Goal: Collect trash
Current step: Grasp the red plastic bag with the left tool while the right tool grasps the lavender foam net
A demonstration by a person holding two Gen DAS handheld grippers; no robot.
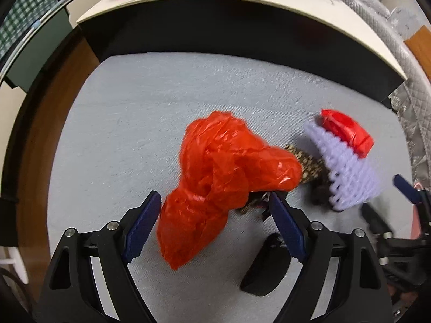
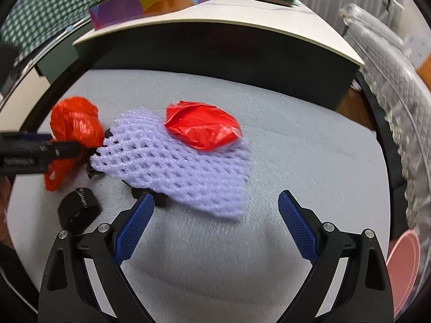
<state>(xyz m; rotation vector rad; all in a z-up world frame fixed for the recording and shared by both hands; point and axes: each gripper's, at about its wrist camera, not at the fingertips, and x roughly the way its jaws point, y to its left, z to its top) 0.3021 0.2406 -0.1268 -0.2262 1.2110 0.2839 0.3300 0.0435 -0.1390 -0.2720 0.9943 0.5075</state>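
Note:
A crumpled orange-red plastic bag [image 1: 223, 177] lies on the grey-blue fabric surface [image 1: 134, 123]. My left gripper [image 1: 214, 196] hangs over it, open, with the bag's lower part between the blue fingers and the pads not pressing. To its right lies a purple foam net [image 2: 183, 161] with a shiny red wrapper [image 2: 202, 129] on its far edge. My right gripper [image 2: 215, 195] is open over the net's near edge. The same net [image 1: 347, 172] and wrapper [image 1: 347, 132] show in the left wrist view.
A leopard-patterned scrap [image 1: 307, 167] sits between bag and net. A black curved object [image 1: 266, 266] lies near the left gripper. Behind stands a low table [image 1: 242, 2] with a colourful box [image 2: 150, 0]. A quilted silver cover [image 2: 398, 102] borders the right; a pink disc [image 2: 404, 263] is at bottom right.

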